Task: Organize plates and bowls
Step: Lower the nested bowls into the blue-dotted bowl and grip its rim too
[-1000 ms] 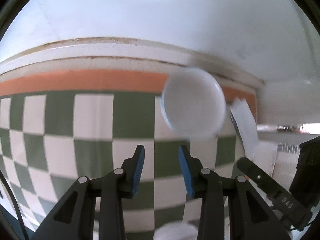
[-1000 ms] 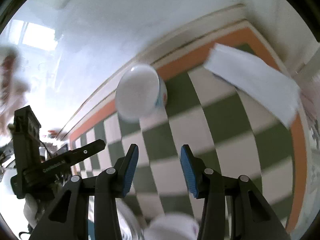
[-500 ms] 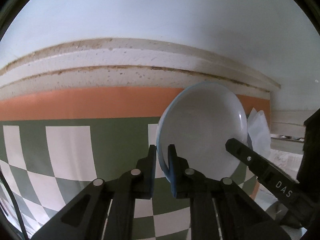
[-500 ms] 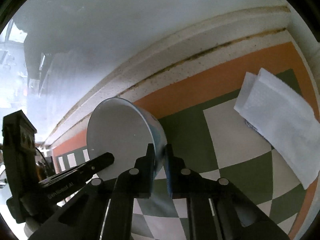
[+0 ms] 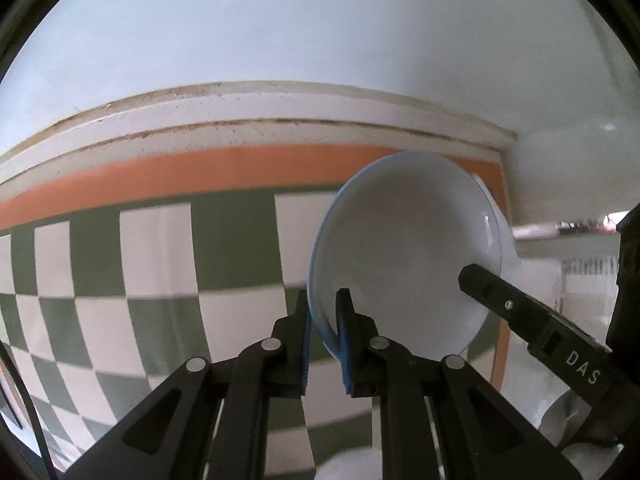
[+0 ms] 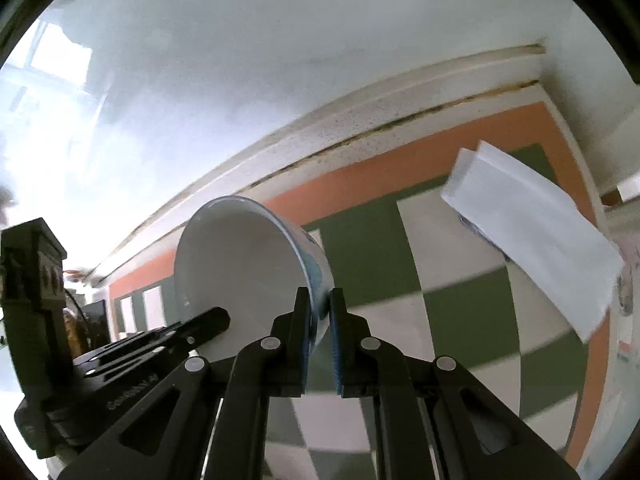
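A white bowl with a blue rim (image 5: 404, 248) is held between both grippers above the green-and-white checked tablecloth (image 5: 152, 248). My left gripper (image 5: 322, 320) is shut on its left rim. My right gripper (image 6: 319, 312) is shut on the opposite rim of the same bowl (image 6: 240, 272), which tilts with its opening toward the left. The right gripper's body also shows in the left wrist view (image 5: 536, 332), and the left gripper's body in the right wrist view (image 6: 132, 352).
A folded white paper napkin (image 6: 532, 228) lies on the cloth near its orange border (image 6: 400, 176), at the right. A white wall ledge (image 5: 260, 108) runs behind the table. Part of another white dish (image 5: 352, 464) shows at the bottom edge.
Both grippers went from open and apart from the bowl to shut on its rims. The bowl now looks larger, closer and lifted, tilted between them.
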`<state>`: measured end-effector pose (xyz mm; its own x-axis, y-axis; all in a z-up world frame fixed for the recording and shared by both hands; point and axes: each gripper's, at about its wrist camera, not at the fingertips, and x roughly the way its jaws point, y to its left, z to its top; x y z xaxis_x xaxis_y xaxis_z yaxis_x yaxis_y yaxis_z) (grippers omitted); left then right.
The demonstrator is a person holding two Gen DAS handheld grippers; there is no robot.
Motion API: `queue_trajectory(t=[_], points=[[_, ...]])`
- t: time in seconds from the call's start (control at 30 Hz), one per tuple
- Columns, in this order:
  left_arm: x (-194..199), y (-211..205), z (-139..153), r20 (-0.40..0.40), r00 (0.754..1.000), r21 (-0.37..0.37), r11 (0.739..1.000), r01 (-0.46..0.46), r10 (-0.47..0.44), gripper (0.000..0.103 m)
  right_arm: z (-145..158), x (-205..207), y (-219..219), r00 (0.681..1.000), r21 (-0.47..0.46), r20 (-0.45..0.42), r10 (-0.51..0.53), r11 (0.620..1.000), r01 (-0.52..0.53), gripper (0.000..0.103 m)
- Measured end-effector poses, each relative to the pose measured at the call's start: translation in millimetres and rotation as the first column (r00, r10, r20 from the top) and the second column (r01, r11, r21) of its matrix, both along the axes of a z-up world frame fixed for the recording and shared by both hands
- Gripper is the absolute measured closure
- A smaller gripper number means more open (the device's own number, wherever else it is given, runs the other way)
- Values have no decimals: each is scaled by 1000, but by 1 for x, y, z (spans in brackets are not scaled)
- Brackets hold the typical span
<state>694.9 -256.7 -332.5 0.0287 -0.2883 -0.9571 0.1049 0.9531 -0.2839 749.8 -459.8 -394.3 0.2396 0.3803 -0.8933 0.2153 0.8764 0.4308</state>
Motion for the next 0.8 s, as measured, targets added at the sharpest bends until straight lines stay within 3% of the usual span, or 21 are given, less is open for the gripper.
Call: queue_trajectory(t=[0.17, 0.4, 0.6, 0.8], points=[[-53, -2, 33, 29, 998, -13, 999, 50, -50, 93, 29, -58, 0, 1000, 1, 14, -23, 1000, 23, 93], [-125, -6, 56, 18, 992, -30, 992, 124, -123, 93, 60, -156, -14, 998, 6, 24, -64, 998, 63, 93], [-181, -6, 49, -31, 986, -56, 985, 162, -164, 93, 67, -239, -13, 998, -16, 0, -66, 998, 66, 92], [-211, -11, 30, -65, 976, -29, 978, 208, -210, 93, 49, -282, -11, 995, -11, -50, -87, 996, 86, 92]])
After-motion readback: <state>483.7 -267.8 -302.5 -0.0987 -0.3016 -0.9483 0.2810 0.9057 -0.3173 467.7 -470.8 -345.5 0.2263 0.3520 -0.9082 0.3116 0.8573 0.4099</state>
